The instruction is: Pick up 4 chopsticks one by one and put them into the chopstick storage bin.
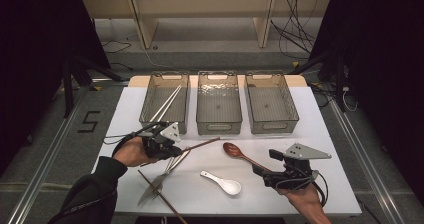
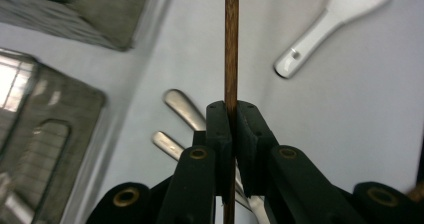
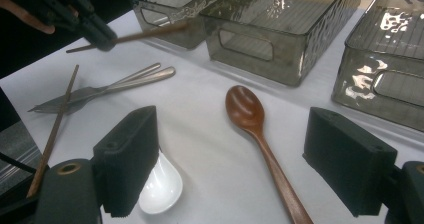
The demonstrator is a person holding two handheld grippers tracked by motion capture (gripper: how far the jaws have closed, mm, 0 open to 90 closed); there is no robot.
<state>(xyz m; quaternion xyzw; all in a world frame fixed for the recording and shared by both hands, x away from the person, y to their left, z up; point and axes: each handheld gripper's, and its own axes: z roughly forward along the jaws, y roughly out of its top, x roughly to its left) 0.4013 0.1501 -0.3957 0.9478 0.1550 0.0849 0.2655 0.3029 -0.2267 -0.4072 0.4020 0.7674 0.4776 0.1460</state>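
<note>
My left gripper (image 1: 175,150) is shut on a brown wooden chopstick (image 1: 202,144) and holds it off the table in front of the left bin (image 1: 150,101). In the left gripper view the stick (image 2: 231,59) runs straight up from between the closed jaws (image 2: 233,119). A second brown chopstick (image 1: 160,196) lies near the front edge, crossing two metal forks (image 1: 161,178). My right gripper (image 1: 264,162) stands open at the wooden spoon's handle, its jaws (image 3: 237,156) either side of the wooden spoon (image 3: 247,109). A white ceramic spoon (image 1: 222,182) lies between the two hands.
Three clear grey bins stand in a row at the back; the left one holds metal chopsticks (image 1: 167,103), while the middle bin (image 1: 218,121) and right bin (image 1: 272,121) look empty. The white table (image 1: 320,144) is bordered by dark floor, with cables (image 1: 300,34) behind.
</note>
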